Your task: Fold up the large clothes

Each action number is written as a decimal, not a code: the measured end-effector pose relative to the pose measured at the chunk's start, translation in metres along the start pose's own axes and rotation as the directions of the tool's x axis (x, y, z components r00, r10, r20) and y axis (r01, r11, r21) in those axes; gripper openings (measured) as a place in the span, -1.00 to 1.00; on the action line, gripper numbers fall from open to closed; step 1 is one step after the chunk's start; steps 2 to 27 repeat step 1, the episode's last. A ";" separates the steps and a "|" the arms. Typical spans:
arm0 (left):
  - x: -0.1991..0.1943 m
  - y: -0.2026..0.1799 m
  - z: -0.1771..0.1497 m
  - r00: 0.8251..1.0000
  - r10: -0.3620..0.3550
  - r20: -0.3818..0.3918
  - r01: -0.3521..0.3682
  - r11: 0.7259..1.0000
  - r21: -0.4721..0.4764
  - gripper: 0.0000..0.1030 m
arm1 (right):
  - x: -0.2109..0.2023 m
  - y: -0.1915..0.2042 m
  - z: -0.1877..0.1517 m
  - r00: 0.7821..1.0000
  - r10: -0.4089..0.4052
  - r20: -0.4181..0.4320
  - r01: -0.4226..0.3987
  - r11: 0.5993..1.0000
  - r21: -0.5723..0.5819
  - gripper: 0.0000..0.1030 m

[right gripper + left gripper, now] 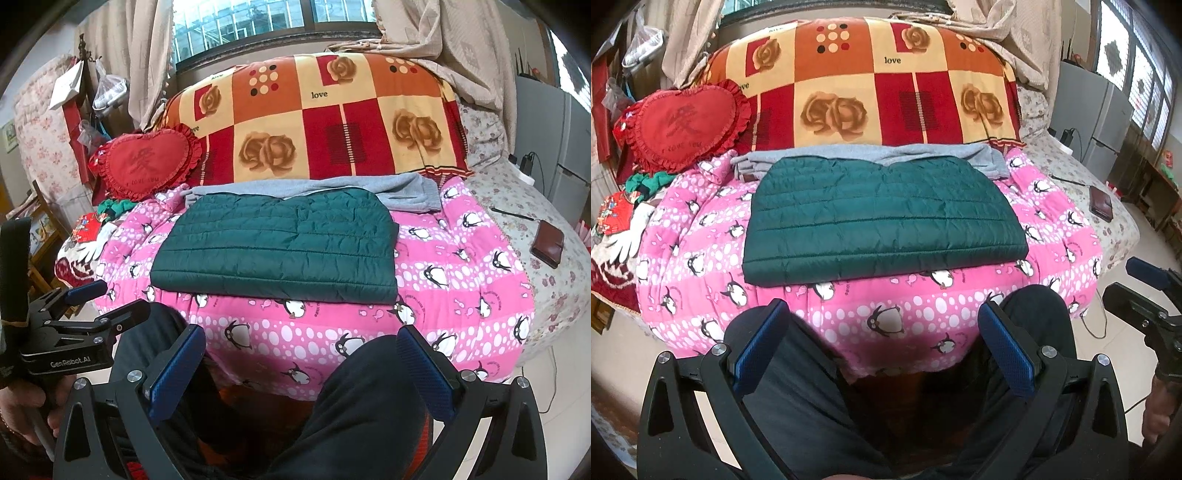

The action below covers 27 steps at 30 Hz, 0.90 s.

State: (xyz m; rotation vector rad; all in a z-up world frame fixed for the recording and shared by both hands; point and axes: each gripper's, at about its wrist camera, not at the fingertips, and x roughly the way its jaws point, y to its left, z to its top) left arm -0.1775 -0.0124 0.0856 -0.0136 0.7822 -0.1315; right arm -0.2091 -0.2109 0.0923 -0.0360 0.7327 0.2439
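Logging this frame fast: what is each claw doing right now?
Left claw: open, holding nothing, short of the green jacket.
Right claw: open, holding nothing.

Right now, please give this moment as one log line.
green jacket: folded, on pink blanket | left gripper: open, empty | right gripper: open, empty

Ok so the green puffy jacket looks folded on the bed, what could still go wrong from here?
The folded green jacket lies close to the front edge of the pink penguin blanket, which rounds downward there, so a nudge might slide it off. It also overlaps the grey garment behind, so lifting either could drag the other. The puffy quilting may spring open, since both the left gripper and right gripper are open and clear.
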 end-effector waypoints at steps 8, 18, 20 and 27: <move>0.000 -0.003 0.000 1.000 0.005 0.004 -0.005 1.000 0.005 0.98 | 0.000 0.001 0.000 1.000 0.000 0.000 0.000 1.000 0.000 0.98; 0.000 -0.003 0.000 1.000 0.005 0.004 -0.005 1.000 0.005 0.98 | 0.000 0.001 0.000 1.000 0.000 0.000 0.000 1.000 0.000 0.98; 0.000 -0.003 0.000 1.000 0.005 0.004 -0.005 1.000 0.005 0.98 | 0.000 0.001 0.000 1.000 0.000 0.000 0.000 1.000 0.000 0.98; 0.000 -0.003 0.000 1.000 0.005 0.004 -0.005 1.000 0.005 0.98 | 0.000 0.001 0.000 1.000 0.000 0.000 0.000 1.000 0.000 0.98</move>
